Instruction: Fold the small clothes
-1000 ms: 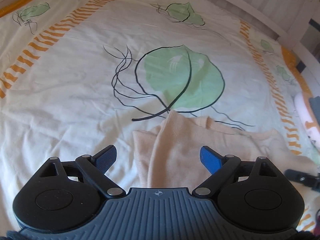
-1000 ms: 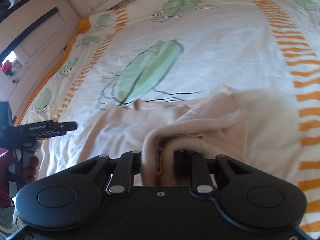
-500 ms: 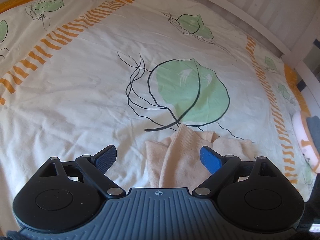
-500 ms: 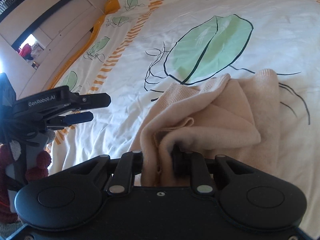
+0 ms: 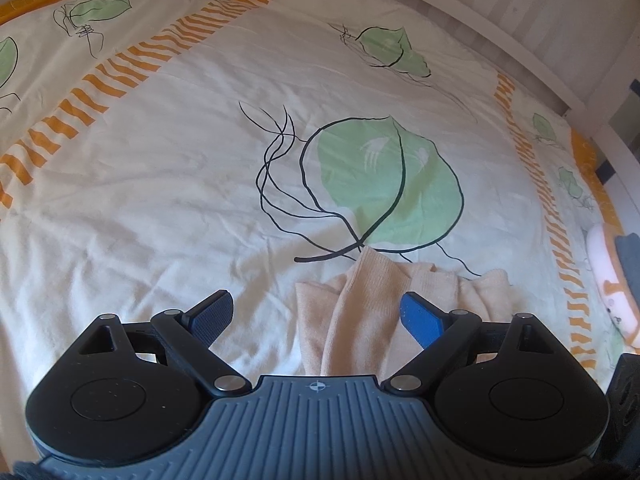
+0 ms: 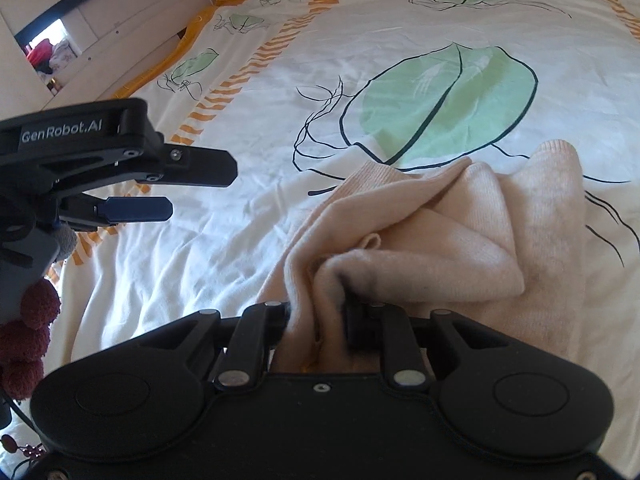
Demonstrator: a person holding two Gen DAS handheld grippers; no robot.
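Note:
A small peach knit garment (image 6: 460, 232) lies bunched on the bed, below the big green leaf print. My right gripper (image 6: 320, 312) is shut on a fold of the garment, which wraps over and hides the fingertips. The garment also shows in the left wrist view (image 5: 368, 312), between the fingers. My left gripper (image 5: 320, 316) is open and empty, held above the garment's left part; it also shows at the left of the right wrist view (image 6: 168, 188).
The bedspread (image 5: 180, 184) is cream with green leaf prints and orange striped bands. A white slatted bed rail (image 5: 520, 12) runs along the far edge. A white and orange object (image 5: 608, 280) lies at the right edge. Dark red pom-poms (image 6: 28, 332) show at lower left.
My right gripper has carried its fold of the garment leftwards, bunching the cloth into a narrower heap. My left gripper stayed open while its view shifted over the bed.

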